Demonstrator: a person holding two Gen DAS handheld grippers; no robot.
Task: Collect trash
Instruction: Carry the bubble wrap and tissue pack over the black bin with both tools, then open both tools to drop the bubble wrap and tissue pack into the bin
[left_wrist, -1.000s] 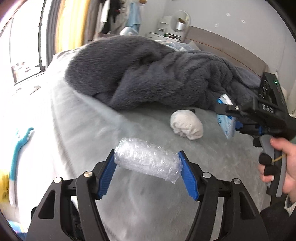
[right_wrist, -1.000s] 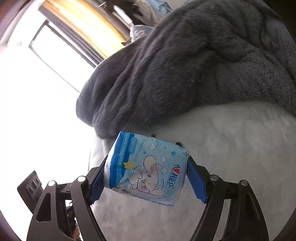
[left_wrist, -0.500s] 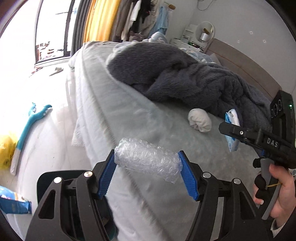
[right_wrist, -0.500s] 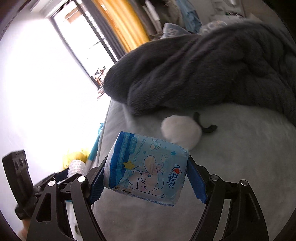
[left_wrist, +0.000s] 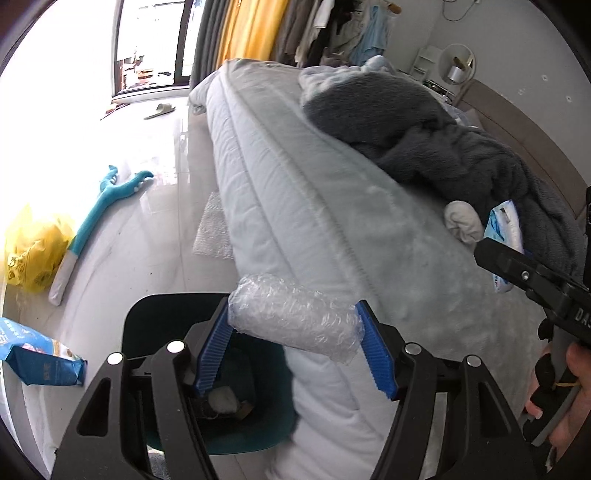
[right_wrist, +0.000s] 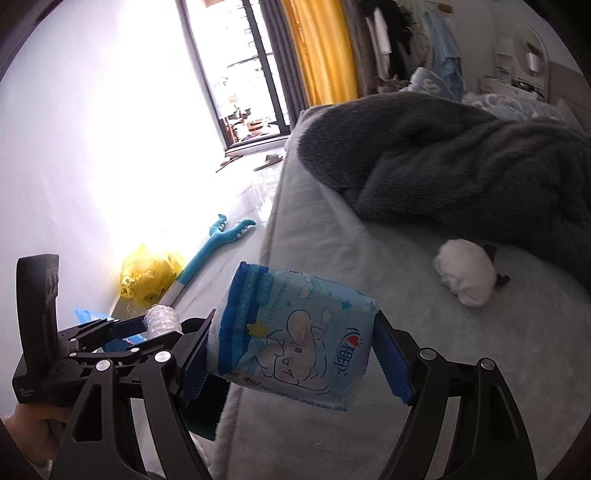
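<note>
The left hand-held gripper (left_wrist: 295, 350) clamped a bubble-wrap roll (left_wrist: 295, 318) above the teal bin (left_wrist: 155, 325); the right hand-held gripper (right_wrist: 291, 360) pinched a tissue pack (right_wrist: 291, 332). Released off-centre, the roll could miss the bin.

Home bedroom. Wide bed with pale grey quilted cover (left_wrist: 295, 206), rumpled dark grey fleece blanket (left_wrist: 424, 136) on top, padded headboard (left_wrist: 517, 122) behind. Yellow curtain (left_wrist: 251, 33) beside tall glazed balcony door (left_wrist: 155, 44). Clothes on open hanging rail (left_wrist: 332, 29). Grey slipper (left_wrist: 160, 110) on glossy pale tiled floor (left_wrist: 147, 229). Round vanity mirror (left_wrist: 458, 68) by wall.
</note>
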